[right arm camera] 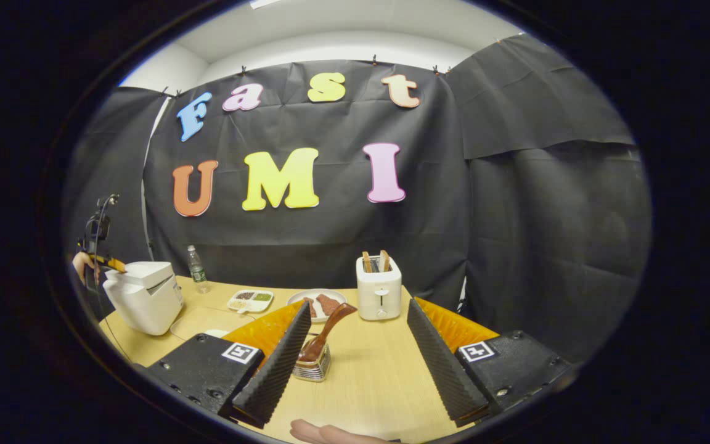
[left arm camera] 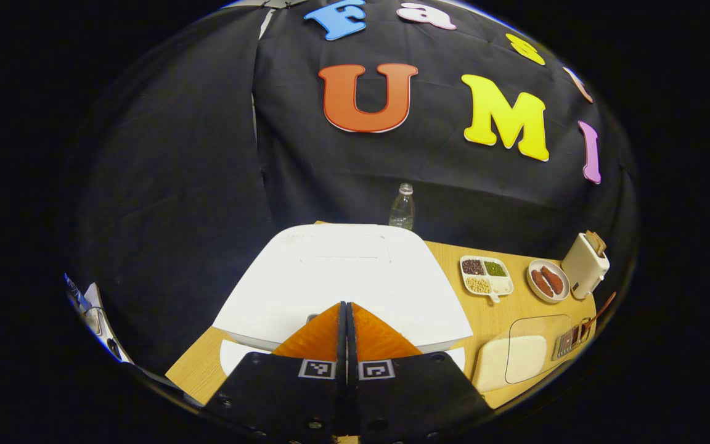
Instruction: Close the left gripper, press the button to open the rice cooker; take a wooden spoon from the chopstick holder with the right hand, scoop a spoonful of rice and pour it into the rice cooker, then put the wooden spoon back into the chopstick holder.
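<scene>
The left gripper view sits close above the white boxy rice cooker (left arm camera: 342,277), facing the booth's back wall. The right gripper view looks from the near edge of the pale wooden counter (right arm camera: 367,370), farther back. Both share the cooker (right arm camera: 144,296), white toaster (left arm camera: 584,265) (right arm camera: 379,287) and clear plastic bottle (left arm camera: 402,208) (right arm camera: 195,269).

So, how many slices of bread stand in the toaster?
2. Both stand upright in the toaster slots, side by side: the left slice and the right slice. In the left gripper view they cannot be told apart.
</scene>
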A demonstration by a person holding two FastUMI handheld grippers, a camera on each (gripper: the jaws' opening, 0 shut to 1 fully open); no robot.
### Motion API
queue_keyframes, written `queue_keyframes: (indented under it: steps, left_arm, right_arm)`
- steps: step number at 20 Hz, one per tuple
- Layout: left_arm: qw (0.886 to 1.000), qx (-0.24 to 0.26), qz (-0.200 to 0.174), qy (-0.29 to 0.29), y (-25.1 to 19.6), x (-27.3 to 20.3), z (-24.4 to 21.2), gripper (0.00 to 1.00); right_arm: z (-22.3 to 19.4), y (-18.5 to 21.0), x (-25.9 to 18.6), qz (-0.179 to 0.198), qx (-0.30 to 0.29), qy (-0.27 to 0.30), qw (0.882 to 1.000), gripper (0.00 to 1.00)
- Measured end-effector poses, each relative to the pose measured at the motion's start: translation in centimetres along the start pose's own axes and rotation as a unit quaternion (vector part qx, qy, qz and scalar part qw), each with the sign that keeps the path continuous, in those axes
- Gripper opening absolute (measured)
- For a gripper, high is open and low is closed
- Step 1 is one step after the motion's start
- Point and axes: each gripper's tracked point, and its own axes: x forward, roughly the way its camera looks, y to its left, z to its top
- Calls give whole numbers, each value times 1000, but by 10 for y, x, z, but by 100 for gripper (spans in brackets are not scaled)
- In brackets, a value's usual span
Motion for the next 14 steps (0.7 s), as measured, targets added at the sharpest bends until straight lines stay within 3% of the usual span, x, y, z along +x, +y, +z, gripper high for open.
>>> queue_keyframes:
  steps: [4,6,7,8,9,10,11,14]
  left_arm:
    - [998,-12,1,-56,0,-20,31,3]
    - [996,-6,3,-89,0,-33,45,27]
    - [995,1,4,-96,1,-45,48,30]
    - [995,7,0,-102,-1,-55,49,51]
    - [994,13,-1,-113,-3,-64,49,64]
    - [992,18,4,-125,-1,-77,48,88]
    - [990,20,11,-136,2,-85,49,96]
    - [987,15,-1,-160,-4,-124,37,97]
  right_arm:
    - [-5,-1,1,-4,1,6,1000,100]
    - [-7,0,1,-7,0,10,1000,100]
    - [-9,-1,1,-8,0,10,1000,100]
    - [-12,0,2,-9,0,12,1000,100]
    - [-15,2,3,-7,2,14,1000,100]
    - [-19,4,4,-5,3,17,1000,100]
    - [-22,6,6,-3,5,19,1000,100]
    - [-36,12,17,2,13,30,999,100]
